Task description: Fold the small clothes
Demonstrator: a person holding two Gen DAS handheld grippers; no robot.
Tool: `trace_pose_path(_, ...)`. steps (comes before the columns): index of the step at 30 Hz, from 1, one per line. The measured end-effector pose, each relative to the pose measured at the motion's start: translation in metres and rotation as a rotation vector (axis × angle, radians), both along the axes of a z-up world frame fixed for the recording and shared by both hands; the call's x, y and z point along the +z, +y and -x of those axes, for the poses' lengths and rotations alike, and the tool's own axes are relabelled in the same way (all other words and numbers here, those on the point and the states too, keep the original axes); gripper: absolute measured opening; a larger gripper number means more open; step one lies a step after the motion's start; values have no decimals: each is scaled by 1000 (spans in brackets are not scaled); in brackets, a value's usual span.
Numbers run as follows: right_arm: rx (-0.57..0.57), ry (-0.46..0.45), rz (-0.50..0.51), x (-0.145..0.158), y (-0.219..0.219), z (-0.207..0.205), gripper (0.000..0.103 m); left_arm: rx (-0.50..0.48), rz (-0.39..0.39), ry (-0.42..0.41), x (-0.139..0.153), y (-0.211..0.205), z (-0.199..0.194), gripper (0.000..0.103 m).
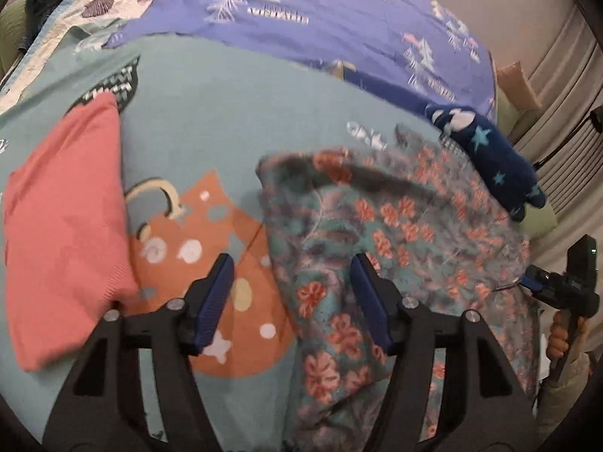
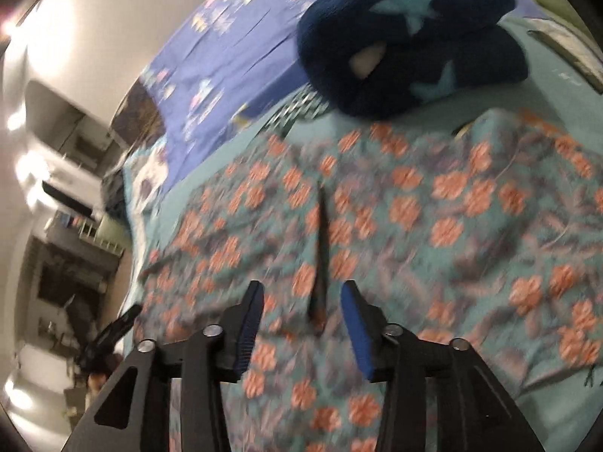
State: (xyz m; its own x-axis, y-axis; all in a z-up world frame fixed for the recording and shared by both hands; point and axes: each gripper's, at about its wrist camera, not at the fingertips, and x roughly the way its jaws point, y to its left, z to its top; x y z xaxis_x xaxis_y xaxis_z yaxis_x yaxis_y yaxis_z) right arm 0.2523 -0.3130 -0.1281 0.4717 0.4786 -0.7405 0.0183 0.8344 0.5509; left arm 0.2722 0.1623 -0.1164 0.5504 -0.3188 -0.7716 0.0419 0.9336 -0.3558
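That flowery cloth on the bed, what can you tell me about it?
The flowery cloth is a thin-looking teal garment printed with coral blossoms and greyish leaves. It lies spread and rumpled on the teal bedspread, with a dark crease or slit running down it in the right wrist view. A dark blue star-patterned fleece item lies at its far edge. No fingers are pinching it.

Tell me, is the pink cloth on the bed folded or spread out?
Folded. The pink cloth lies as a compact, thick rectangle with neat edges on the teal bedsheet.
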Motion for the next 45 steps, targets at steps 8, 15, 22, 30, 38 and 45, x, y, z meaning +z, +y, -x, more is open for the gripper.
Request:
trace_pose_path(8, -11, -57, 52, 22, 15, 4, 7, 14, -139, -145, 36, -8, 8, 9)
trace_pose_path(15, 12, 61, 246, 13, 8, 16, 22, 63, -254, -108, 20, 16, 3, 16)
trace_pose_path(22, -18, -7, 142, 17, -10, 9, 44, 114, 0, -20, 8, 39, -28, 62)
trace_pose_path(30, -24, 3, 44, -2, -5, -47, 48, 10, -44, -16, 2, 3, -59, 8)
trace_pose_path(38, -31, -143, 106, 20, 14, -50, 5, 151, -332, -277, 46, 4, -52, 3)
trace_pose_path(45, -86, -73, 115, 4, 4, -45, 20, 154, -147, -120, 23, 52, -36, 20)
